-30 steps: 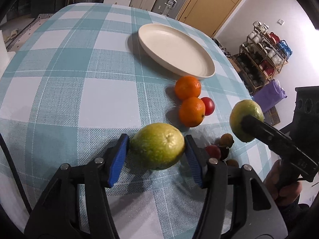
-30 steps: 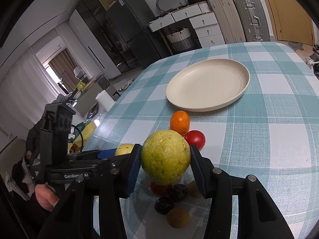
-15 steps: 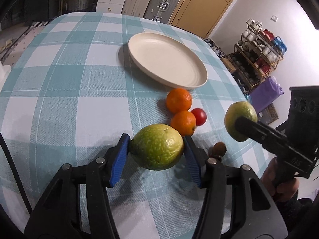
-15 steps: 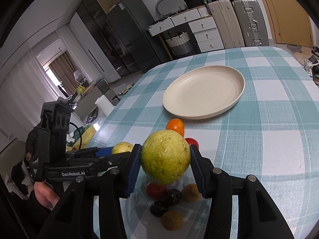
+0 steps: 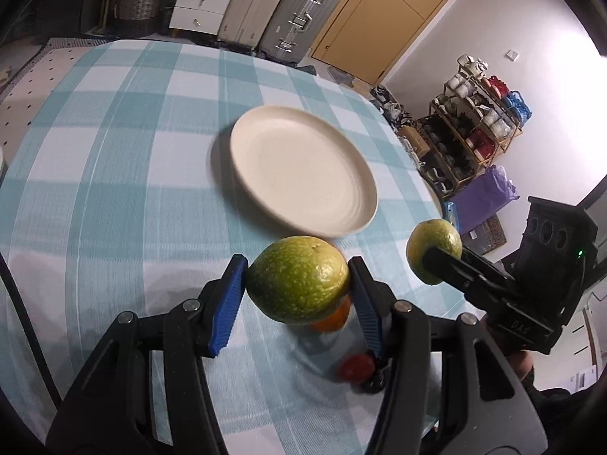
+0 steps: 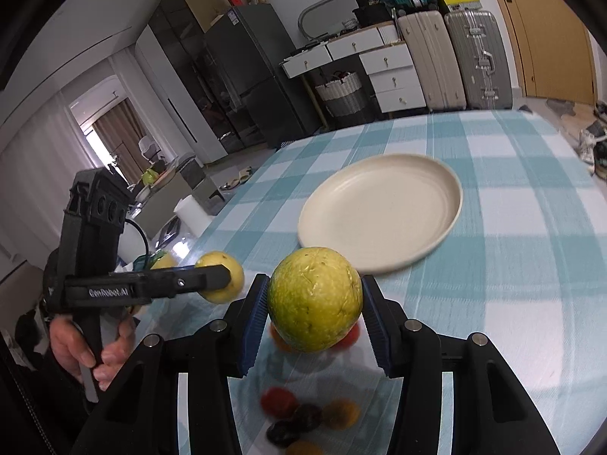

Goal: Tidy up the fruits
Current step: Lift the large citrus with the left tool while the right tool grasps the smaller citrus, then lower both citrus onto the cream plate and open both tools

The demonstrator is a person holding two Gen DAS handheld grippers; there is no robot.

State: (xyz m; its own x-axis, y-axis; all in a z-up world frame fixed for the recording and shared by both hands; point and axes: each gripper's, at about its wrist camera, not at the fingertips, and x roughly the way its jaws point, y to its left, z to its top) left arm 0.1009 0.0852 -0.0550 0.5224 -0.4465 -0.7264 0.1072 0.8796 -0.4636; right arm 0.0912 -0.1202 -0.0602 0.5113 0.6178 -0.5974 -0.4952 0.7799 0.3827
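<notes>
My left gripper (image 5: 297, 288) is shut on a green-yellow citrus fruit (image 5: 297, 278), held in the air above the checked tablecloth. My right gripper (image 6: 313, 301) is shut on a second green-yellow citrus fruit (image 6: 315, 299), also lifted. Each gripper shows in the other's view: the right one with its fruit (image 5: 434, 250) at the right, the left one with its fruit (image 6: 222, 276) at the left. A cream plate (image 5: 303, 170) (image 6: 381, 210) lies beyond both, with nothing on it. An orange (image 5: 332, 318) and a red tomato (image 5: 354, 367) lie below my left gripper.
Several small red, dark and orange fruits (image 6: 303, 417) lie on the table under my right gripper. A person's hand (image 6: 91, 349) holds the left gripper's handle. Suitcases (image 5: 273, 7), drawers and a shelf rack (image 5: 478, 125) stand beyond the table (image 5: 114, 151).
Both grippers have risen and moved toward the plate with their fruits still held. The oranges and tomato have slipped below and behind the left gripper's fruit.
</notes>
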